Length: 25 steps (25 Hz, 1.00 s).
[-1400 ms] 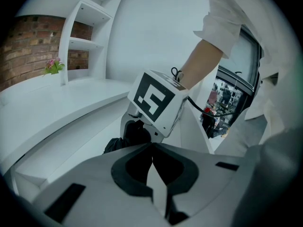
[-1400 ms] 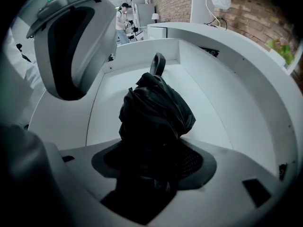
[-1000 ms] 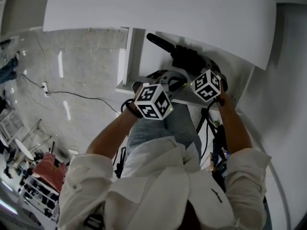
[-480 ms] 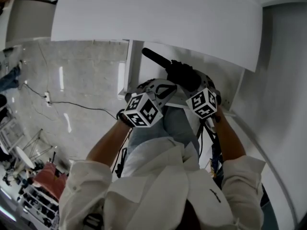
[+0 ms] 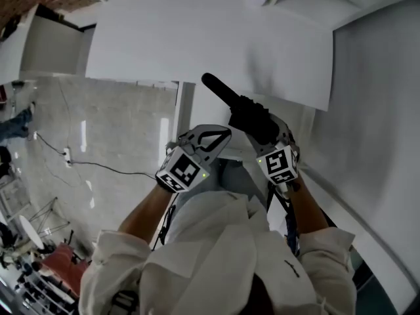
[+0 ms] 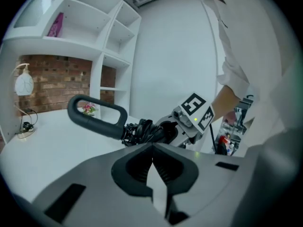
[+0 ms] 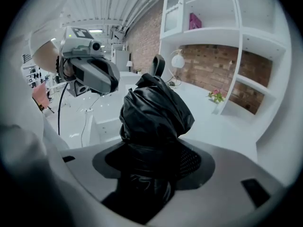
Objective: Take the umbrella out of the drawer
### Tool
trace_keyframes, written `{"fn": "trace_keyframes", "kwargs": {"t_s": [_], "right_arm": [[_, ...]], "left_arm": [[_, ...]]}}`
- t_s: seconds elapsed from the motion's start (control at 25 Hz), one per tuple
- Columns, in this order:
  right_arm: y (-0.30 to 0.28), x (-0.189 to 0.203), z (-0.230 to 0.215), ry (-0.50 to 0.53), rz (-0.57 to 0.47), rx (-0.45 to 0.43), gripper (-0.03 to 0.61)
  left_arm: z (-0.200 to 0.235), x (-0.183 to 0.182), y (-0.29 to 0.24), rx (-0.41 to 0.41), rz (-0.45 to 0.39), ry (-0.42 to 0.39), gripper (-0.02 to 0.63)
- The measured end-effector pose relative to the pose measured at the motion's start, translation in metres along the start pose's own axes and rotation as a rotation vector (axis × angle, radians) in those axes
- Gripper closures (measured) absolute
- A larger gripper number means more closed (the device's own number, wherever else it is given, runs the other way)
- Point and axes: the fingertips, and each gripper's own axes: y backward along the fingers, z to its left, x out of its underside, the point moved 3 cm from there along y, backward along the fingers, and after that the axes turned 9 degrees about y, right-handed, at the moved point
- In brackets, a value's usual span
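The black folded umbrella (image 5: 252,117) is up in the air in front of the white counter (image 5: 197,44), its looped handle (image 5: 216,89) pointing up and left. My right gripper (image 5: 262,128) is shut on the bunched fabric, which fills its jaws in the right gripper view (image 7: 154,112). My left gripper (image 5: 222,135) hangs just left of the umbrella, jaws shut and empty (image 6: 152,146). From the left gripper view the handle (image 6: 92,119) and fabric (image 6: 144,131) lie just ahead. What looks like the open white drawer (image 7: 102,126) is below.
White shelving (image 7: 222,46) with a brick back wall stands over the counter, holding a lamp (image 6: 23,84) and a small flower pot (image 7: 216,96). A black cable (image 5: 98,166) runs across the grey floor at left. A white wall panel (image 5: 374,123) is at right.
Both grippers have risen, carrying the umbrella up from the drawer to the height of the counter edge. The left gripper stayed beside it, shut.
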Motion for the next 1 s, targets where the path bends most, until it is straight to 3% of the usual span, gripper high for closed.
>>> {"fn": "trace_keyframes", "kwargs": {"t_s": [0.2, 0.56, 0.76, 1.0], "right_arm": [[0.059, -0.051, -0.025, -0.08, -0.103, 0.16, 0.301], [0.165, -0.131, -0.052, -0.203, -0.379, 0.434, 0.301], [0.219, -0.152, -0.066, -0.221, -0.478, 0.569, 0.301], [0.265, -0.164, -0.078, -0.203, -0.528, 0.683, 0.299]], "left_arm": [[-0.005, -0.061, 0.033, -0.075, -0.154, 0.017, 0.588], [-0.022, -0.145, 0.079, -0.17, -0.371, 0.015, 0.588], [-0.029, -0.174, 0.101, -0.228, -0.455, 0.024, 0.588], [-0.033, -0.21, 0.123, -0.251, -0.528, -0.012, 0.588]]}}
